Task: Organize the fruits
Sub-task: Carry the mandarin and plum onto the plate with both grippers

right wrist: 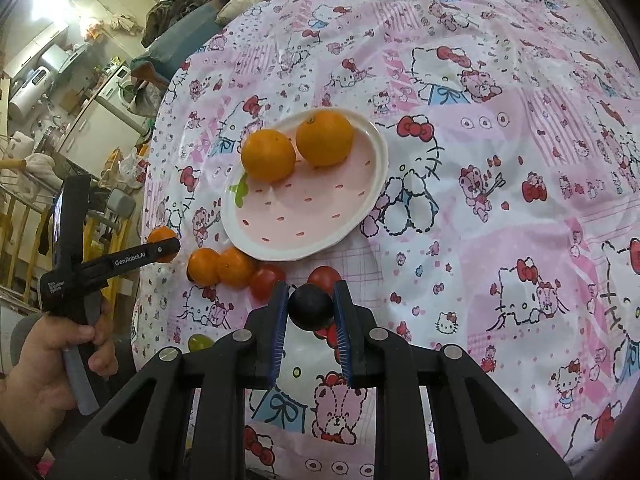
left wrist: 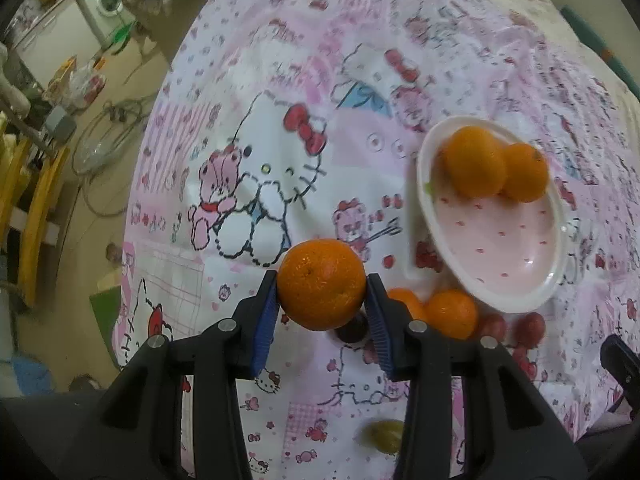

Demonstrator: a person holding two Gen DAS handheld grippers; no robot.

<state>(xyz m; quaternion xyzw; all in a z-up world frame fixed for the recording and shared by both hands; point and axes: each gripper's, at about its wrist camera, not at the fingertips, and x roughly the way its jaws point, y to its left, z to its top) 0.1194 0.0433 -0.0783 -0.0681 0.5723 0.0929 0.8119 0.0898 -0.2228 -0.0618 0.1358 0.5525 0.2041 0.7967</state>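
My left gripper (left wrist: 322, 300) is shut on a large orange (left wrist: 322, 284), held above the cloth left of the plate. The right wrist view shows that gripper (right wrist: 162, 247) and its orange (right wrist: 159, 236) at the table's left edge, with a hand on the handle. My right gripper (right wrist: 311, 308) is shut on a small dark round fruit (right wrist: 310, 306). The pink strawberry-print plate (left wrist: 500, 240) (right wrist: 296, 208) carries two oranges (left wrist: 474, 160) (right wrist: 268, 154). Two small oranges (left wrist: 452, 314) (right wrist: 236, 266) and red tomatoes (left wrist: 530, 330) (right wrist: 266, 280) lie beside the plate's near rim.
A green grape (left wrist: 384, 434) (right wrist: 200, 342) lies on the pink cartoon-print tablecloth (right wrist: 500, 220) near the front edge. Another dark fruit (left wrist: 352, 332) sits under the held orange. The table's left edge drops to a cluttered floor with a washing machine (left wrist: 106, 4).
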